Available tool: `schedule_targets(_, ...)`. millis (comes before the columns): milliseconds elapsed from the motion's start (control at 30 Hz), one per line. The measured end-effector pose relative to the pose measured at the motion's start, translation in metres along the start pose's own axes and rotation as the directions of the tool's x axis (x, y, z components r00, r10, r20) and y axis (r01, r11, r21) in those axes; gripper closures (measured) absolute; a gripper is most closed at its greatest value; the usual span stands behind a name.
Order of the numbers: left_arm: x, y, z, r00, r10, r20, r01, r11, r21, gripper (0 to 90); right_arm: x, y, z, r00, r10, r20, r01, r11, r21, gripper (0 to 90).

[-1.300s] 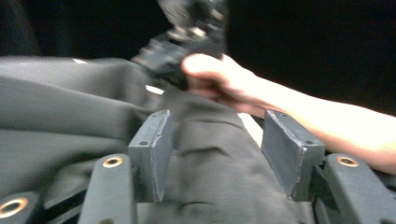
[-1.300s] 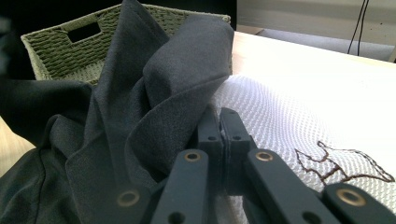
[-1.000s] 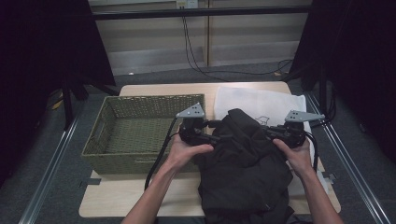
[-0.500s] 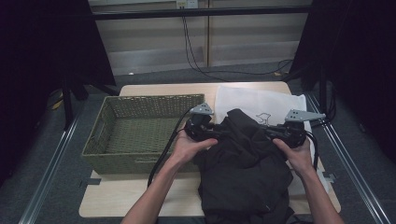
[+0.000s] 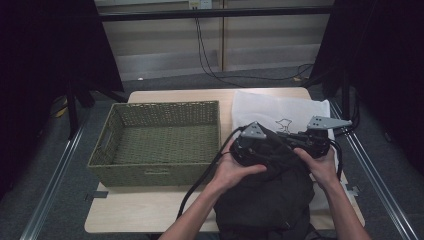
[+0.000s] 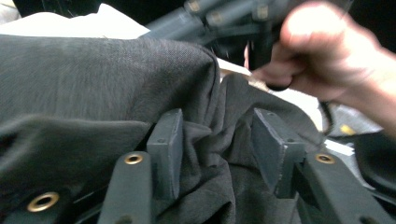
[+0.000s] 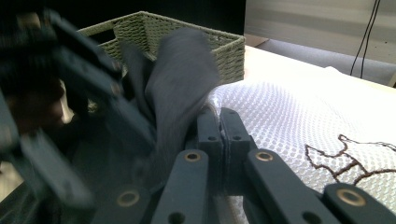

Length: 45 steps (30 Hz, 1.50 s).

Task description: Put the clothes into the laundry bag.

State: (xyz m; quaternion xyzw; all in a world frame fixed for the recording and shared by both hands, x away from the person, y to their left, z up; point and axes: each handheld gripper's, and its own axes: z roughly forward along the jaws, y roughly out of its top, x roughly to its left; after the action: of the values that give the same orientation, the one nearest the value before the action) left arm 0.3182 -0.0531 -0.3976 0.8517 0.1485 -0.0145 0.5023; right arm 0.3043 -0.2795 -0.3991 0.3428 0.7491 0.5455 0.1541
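Note:
A dark grey garment lies at the table's front right, over a white mesh bag with a stitched bird. My left gripper rests on the garment's upper edge, close to the right one. In the left gripper view its jaws stand apart with bunched dark cloth between the pads; they have just been opening. My right gripper is at the garment's top right. In the right gripper view its jaws are shut, and a fold of the dark cloth rises from them.
An olive wicker basket stands on the left half of the wooden table, its near corner close to the left hand. Cables trail from both grippers over the table's front. Dark curtains flank the table, and rails run along both sides.
My left hand and gripper have slid to the right along the garment's top edge, ending beside the right gripper. The cloth between them has bunched up. The right gripper stayed put.

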Motion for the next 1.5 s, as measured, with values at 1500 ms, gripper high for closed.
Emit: schedule_targets(1500,-0.035,-0.088,0.009,0.9870,0.098,0.128,-0.092,0.9946,-0.048,44.5,0.006,-0.049,-0.001,0.9986,0.054,0.003,-0.054,0.992,0.118,88.9)
